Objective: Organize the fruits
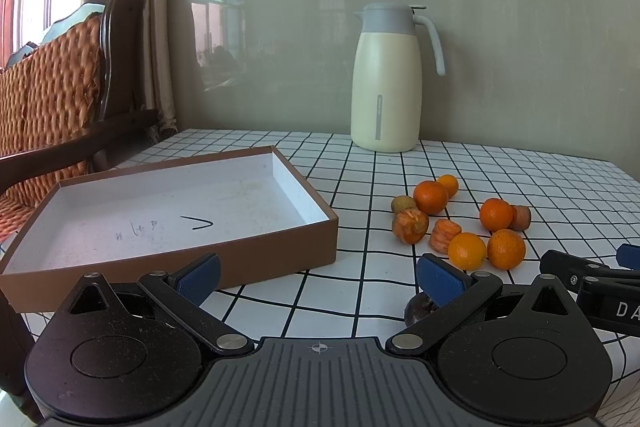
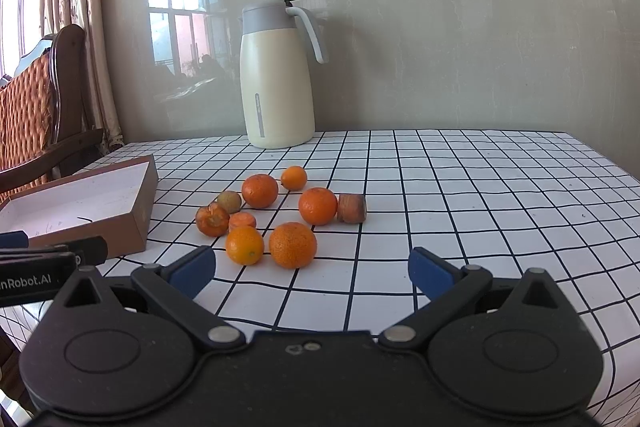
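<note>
Fruits (image 2: pixel 276 215) lie loose in a cluster near the middle of the surface (image 2: pixel 480 195), toward its left half, all of them outside the box (image 1: pixel 168 215), which sits by the left edge with nothing in it. So the sorting looks not yet begun (every piece is left to move). The right tongs (image 2: pixel 312 269) hover low just before the nearest oranges, spread wide and holding nothing. The left tongs (image 1: pixel 318 277) hang beside the box's near corner, likewise wide.

matt cardboard box (image 1: pixel 256 259), glossy wall panel (image 2: pixel 440 47), smooth satin jug (image 2: pixel 276 87), dimpled oranges (image 2: pixel 293 245), checked cloth (image 2: pixel 460 207)
</note>
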{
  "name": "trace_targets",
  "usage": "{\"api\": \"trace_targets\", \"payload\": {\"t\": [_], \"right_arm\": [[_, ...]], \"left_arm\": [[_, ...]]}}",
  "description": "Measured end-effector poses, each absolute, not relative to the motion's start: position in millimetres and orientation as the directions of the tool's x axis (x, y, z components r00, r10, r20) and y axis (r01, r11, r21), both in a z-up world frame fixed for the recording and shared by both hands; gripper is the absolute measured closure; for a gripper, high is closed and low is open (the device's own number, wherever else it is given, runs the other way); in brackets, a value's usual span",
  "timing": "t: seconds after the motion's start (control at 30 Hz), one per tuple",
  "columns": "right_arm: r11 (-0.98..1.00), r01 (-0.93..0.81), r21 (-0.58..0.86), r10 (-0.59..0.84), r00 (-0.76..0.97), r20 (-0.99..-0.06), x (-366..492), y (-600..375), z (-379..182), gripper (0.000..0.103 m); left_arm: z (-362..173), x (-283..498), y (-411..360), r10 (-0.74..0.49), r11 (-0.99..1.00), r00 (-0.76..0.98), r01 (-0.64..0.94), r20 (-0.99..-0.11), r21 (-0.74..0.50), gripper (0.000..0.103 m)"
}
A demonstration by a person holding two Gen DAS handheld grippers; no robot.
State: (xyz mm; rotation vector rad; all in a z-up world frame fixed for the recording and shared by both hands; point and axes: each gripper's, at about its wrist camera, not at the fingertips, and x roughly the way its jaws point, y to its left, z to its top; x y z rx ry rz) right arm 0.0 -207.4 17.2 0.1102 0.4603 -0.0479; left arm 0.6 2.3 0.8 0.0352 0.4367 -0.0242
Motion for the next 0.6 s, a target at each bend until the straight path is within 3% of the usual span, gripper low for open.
{"api": "trace_targets", "payload": {"t": [0.6], "right_arm": [[0.992, 0.074, 0.099, -0.022, 0.895, -0.445, 0.6, -207.8, 17.8, 0.006]], "left_arm": [[0.3, 0.2, 2.4, -0.017, 0.999, 0.906, 0.033, -0.422, 0.032, 0.000]]}}
